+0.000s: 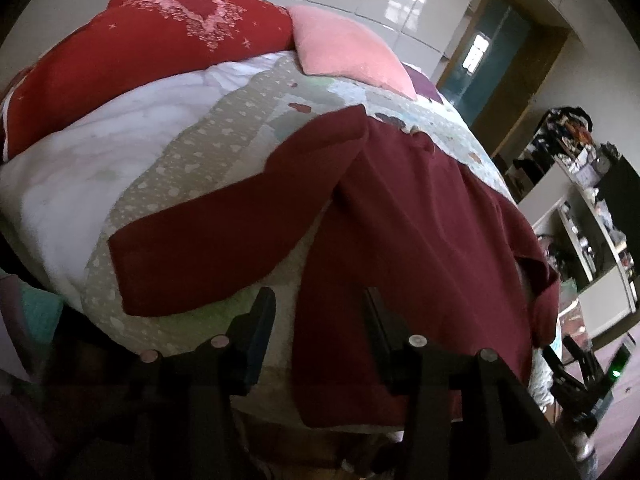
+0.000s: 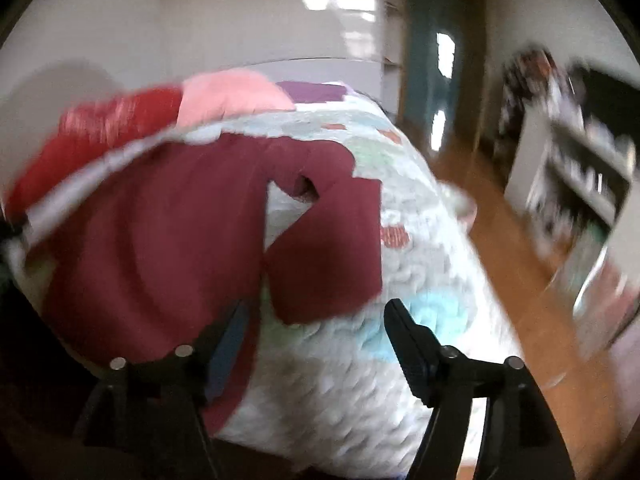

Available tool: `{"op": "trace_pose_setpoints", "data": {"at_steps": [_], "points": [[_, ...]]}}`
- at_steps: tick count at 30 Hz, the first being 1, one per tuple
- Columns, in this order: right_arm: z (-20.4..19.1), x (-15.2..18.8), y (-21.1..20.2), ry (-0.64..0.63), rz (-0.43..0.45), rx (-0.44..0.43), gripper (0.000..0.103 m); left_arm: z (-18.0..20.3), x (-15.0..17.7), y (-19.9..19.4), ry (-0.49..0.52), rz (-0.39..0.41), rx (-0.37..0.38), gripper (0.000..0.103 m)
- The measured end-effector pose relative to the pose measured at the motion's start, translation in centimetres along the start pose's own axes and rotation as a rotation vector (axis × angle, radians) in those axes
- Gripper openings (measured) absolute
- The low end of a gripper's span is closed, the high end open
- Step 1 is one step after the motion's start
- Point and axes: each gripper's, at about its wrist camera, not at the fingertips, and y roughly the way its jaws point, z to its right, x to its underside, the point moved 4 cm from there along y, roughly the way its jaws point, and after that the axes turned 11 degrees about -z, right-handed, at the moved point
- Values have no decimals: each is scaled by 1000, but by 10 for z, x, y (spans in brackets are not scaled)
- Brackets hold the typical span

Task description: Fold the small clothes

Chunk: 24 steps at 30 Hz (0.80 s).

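A maroon long-sleeved top [image 1: 420, 220] lies spread on a patchwork quilt [image 1: 192, 152] covering a bed. One sleeve [image 1: 220, 240] stretches out to the left. My left gripper [image 1: 316, 308] hangs open over the top's lower left edge, its right finger above the cloth and its left finger above the quilt. The blurred right wrist view shows the same top [image 2: 160, 240] with its other sleeve [image 2: 328, 248] bent back on the quilt [image 2: 360, 380]. There my right gripper [image 2: 316, 316] stands wide open, its left finger over the top's hem and nothing pinched between the fingers.
A red cushion [image 1: 140, 48] with a pale heart pattern and a pink cushion [image 1: 348, 48] lie at the bed's far end. To the right are a doorway [image 1: 492, 52], cluttered shelves [image 1: 580, 200] and wooden floor [image 2: 500, 240].
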Motion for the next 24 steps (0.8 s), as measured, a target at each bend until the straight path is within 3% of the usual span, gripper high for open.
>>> {"op": "trace_pose_setpoints", "data": {"at_steps": [4,6,7,8,10,15,19,22,24], "points": [[-13,-1,33,-170,-22,98,75,0,2,10,6,-28,-22,44],[-15,-4,50,-230,-15,143,67,-2,2,14,-6,-43,-23,44],[-13,-7,56,-236,-21,139,45,-3,2,15,-14,-50,-19,44],[-8,-10,60,-226,-37,120,15,-3,2,16,-18,-55,-16,44],[10,-21,60,-136,-68,73,14,-4,1,17,-20,-57,-21,44],[125,-58,1,339,102,-20,14,-3,-1,22,-26,-70,-6,44],[227,-57,-22,679,188,15,14,0,0,27,-21,-82,7,44],[259,-62,-20,771,185,10,14,0,-1,29,-25,-81,20,44],[258,-74,-16,770,173,5,14,-3,-3,30,-31,-81,28,44]]}}
